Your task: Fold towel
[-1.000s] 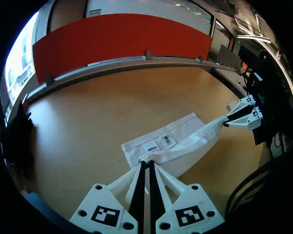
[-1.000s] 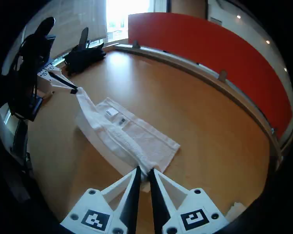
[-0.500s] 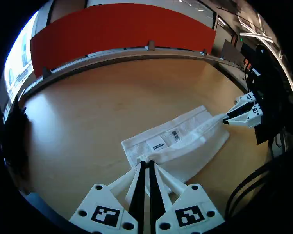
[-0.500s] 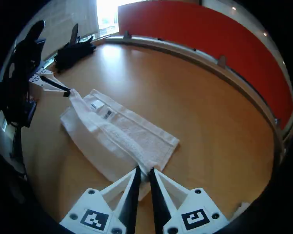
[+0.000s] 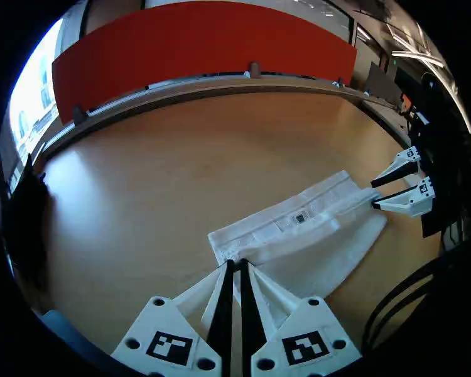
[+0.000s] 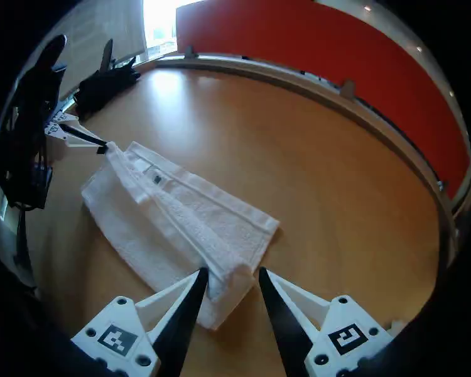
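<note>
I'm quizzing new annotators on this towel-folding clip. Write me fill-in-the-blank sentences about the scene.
1. The towel is ___ in colour.
2. The right gripper stands ___, astride the towel's end.
3. The left gripper is ___ on the towel.
4. The panel behind the table is ___.
Missing words: white; open; shut; red.

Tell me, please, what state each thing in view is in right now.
Towel: folded over lengthwise, lying on the table.
Left gripper: fingers shut on one corner of the towel.
Right gripper: fingers open, one on each side of the towel's other end.
</note>
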